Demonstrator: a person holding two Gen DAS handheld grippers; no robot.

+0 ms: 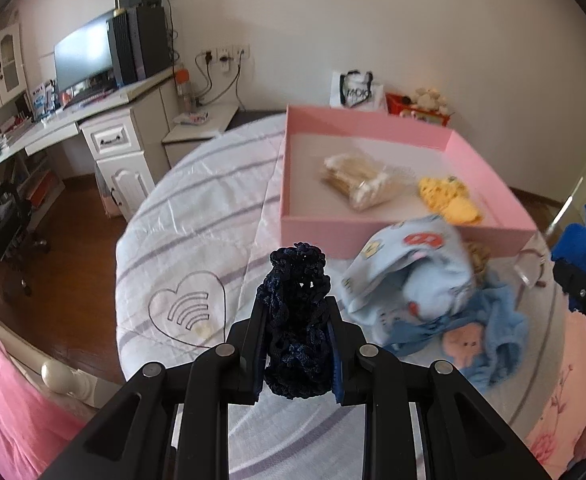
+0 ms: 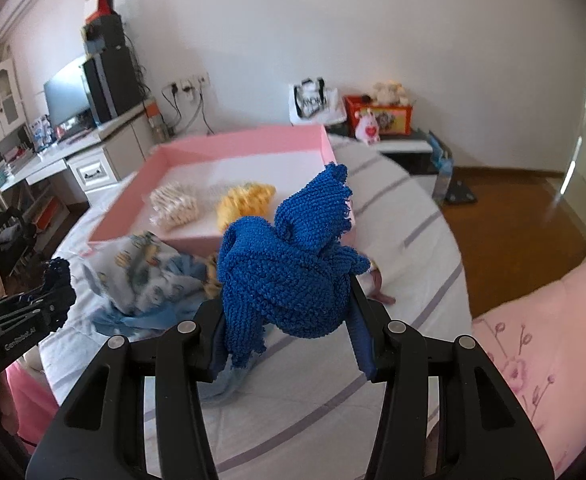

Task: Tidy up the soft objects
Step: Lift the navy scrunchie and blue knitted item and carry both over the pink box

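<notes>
My left gripper [image 1: 297, 312] is shut on a dark navy knitted piece [image 1: 297, 320] and holds it above the bed. My right gripper [image 2: 289, 292] is shut on a bright blue knitted cloth [image 2: 289, 264], also held above the bed; it shows at the right edge of the left wrist view [image 1: 585, 240]. A pink box [image 1: 289, 168] lies on the bed ahead with a beige knitted item [image 1: 357, 180] and a yellow knitted item [image 1: 449, 198] inside. A pile of light blue printed cloths [image 1: 421, 292] lies in front of the box.
The white striped bedspread [image 1: 197, 232] has a heart print on the left. A desk with a monitor [image 1: 81, 60] stands at the far left. A bedside table [image 2: 405, 146] with a red box and a bag stands behind the bed. A pink floral quilt [image 2: 541, 340] lies at right.
</notes>
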